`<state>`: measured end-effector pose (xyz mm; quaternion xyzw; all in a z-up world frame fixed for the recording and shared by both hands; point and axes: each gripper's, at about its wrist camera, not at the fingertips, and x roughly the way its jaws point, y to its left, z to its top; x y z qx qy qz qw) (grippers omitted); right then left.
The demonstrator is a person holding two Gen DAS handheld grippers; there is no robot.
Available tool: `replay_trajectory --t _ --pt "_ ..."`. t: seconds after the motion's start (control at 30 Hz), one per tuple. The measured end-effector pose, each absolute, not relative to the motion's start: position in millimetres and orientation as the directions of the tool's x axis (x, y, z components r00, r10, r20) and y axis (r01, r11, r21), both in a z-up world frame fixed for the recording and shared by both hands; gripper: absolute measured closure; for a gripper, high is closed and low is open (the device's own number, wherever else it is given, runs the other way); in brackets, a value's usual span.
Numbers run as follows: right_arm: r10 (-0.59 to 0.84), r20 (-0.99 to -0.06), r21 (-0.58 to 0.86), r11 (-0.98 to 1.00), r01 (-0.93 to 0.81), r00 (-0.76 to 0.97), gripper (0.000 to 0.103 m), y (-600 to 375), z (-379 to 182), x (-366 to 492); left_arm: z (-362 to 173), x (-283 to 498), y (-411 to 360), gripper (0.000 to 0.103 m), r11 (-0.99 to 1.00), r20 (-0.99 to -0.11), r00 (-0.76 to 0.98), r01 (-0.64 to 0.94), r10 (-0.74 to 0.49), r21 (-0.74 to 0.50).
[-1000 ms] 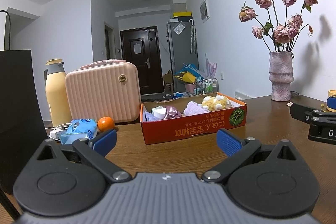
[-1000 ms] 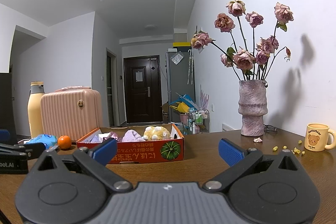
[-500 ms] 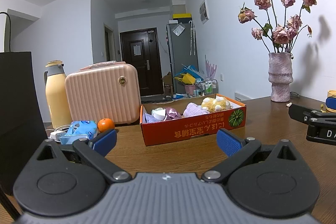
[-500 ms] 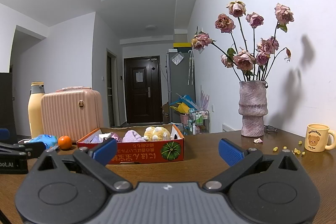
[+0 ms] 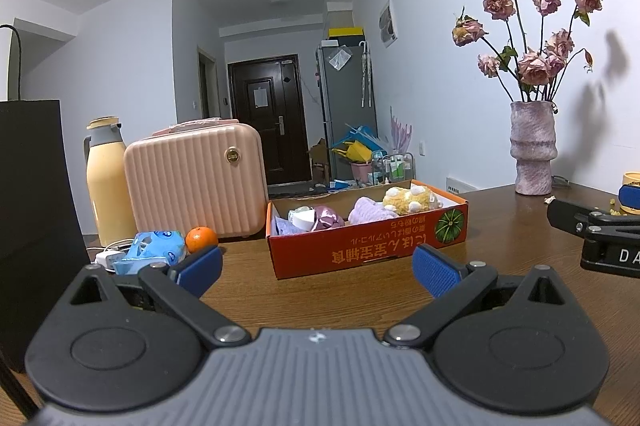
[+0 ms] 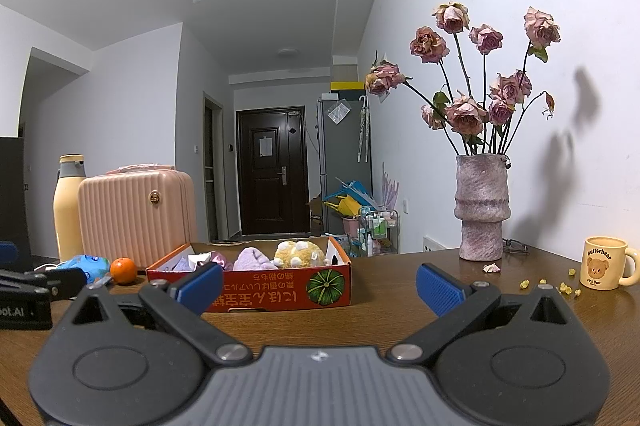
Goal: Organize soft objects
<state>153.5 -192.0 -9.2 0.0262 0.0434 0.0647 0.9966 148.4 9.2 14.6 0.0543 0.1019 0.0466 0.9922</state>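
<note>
A shallow orange cardboard box [image 5: 372, 254] [image 6: 260, 292] rests on the brown wooden table. Inside lie several soft things: a yellow plush with white spots [image 5: 412, 200] [image 6: 298, 254], a lilac fluffy item [image 5: 368, 214] [image 6: 250, 260], a shiny purple piece [image 5: 326, 220] and a pale blue cloth [image 5: 282, 226]. My left gripper [image 5: 316, 272] hovers open just in front of the box, nothing between its blue pads. My right gripper [image 6: 318, 282] is open too, in front of the box's right end. Each gripper shows at the edge of the other's view.
Left of the box stand a pink ribbed case [image 5: 196, 182], a cream thermos [image 5: 106, 178], an orange [image 5: 201, 238] and a blue wipes packet [image 5: 154, 248]. A black bag [image 5: 32, 226] fills the left edge. A vase of dried roses [image 6: 482, 206] and a bear mug [image 6: 606, 262] stand right.
Both grippers have stayed open and almost still; the views drift only slightly, with the box sitting a touch lower in the left wrist view.
</note>
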Motion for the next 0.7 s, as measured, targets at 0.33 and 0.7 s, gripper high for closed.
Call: replay_trajectory --t 0.33,0.7 --pt "0.132 -0.082 0.058 0.990 -0.127 0.988 0.000 -192.0 -9.5 152.9 16.0 145.6 7.8 0.000 0.989 -0.188 0.977 -0.079 0.101 0.122" --pt "0.131 -0.083 0.057 0.990 -0.127 0.988 0.000 -191.9 -9.8 152.9 13.9 147.4 8.6 0.000 0.988 -0.177 0.979 -0.081 0.103 0.128"
